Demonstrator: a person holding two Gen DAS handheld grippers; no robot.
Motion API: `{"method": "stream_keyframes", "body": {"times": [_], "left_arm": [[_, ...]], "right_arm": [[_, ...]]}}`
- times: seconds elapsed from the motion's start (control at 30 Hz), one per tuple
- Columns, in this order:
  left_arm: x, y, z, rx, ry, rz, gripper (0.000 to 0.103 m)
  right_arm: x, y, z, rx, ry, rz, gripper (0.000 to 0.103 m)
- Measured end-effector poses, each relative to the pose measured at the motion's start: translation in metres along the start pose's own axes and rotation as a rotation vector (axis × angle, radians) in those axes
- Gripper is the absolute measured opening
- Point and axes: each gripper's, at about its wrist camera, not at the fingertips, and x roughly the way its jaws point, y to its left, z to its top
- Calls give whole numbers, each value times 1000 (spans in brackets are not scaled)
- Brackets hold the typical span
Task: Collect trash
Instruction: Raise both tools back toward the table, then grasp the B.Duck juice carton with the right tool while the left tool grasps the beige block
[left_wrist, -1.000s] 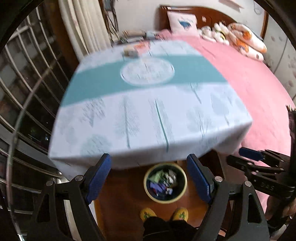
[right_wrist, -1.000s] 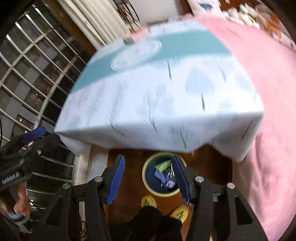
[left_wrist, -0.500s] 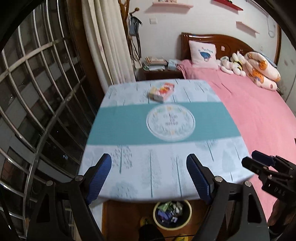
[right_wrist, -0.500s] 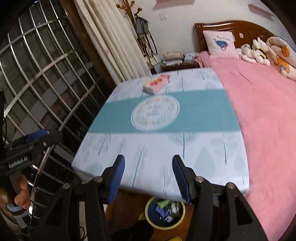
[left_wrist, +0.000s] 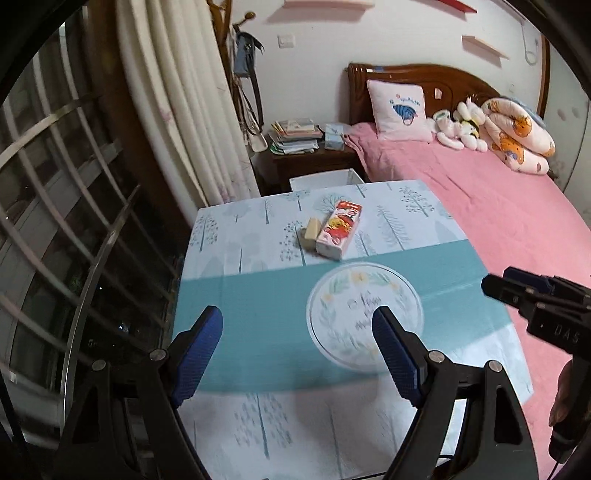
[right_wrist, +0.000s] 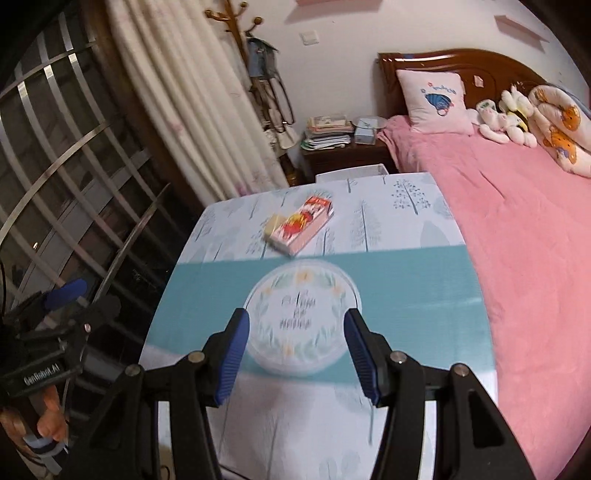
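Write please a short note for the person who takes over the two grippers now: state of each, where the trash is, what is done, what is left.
Left gripper: open, empty, above the table.
Right gripper: open, empty, above the table too.
Trash: a carton and a small beige block lie side by side at the table's far end.
Done: nothing picked up at this moment.
Left: grasp both. No bin is in view now.

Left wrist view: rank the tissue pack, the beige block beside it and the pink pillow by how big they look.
1. pink pillow
2. tissue pack
3. beige block

The pillow lies farther from the camera, so it is truly the largest.
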Motion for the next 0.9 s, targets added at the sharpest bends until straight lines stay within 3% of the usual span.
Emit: {"method": "stream_keyframes", "body": {"times": [0.33, 0.4, 0.43, 0.63, 0.9], "left_arm": [[143, 36, 86, 64, 100, -59, 82], [169, 38, 96, 64, 118, -90, 75], [179, 38, 99, 65, 124, -106, 70], [242, 43, 111, 41, 174, -159, 65], [284, 49, 115, 16, 213, -192, 62]], "right_arm": [[106, 5, 72, 99, 55, -64, 53], [130, 6, 83, 120, 80, -69, 54], [142, 7, 88, 129, 90, -67, 54], [209, 6, 110, 196, 158, -87, 54], [281, -5, 120, 306, 253, -124, 54]]}}
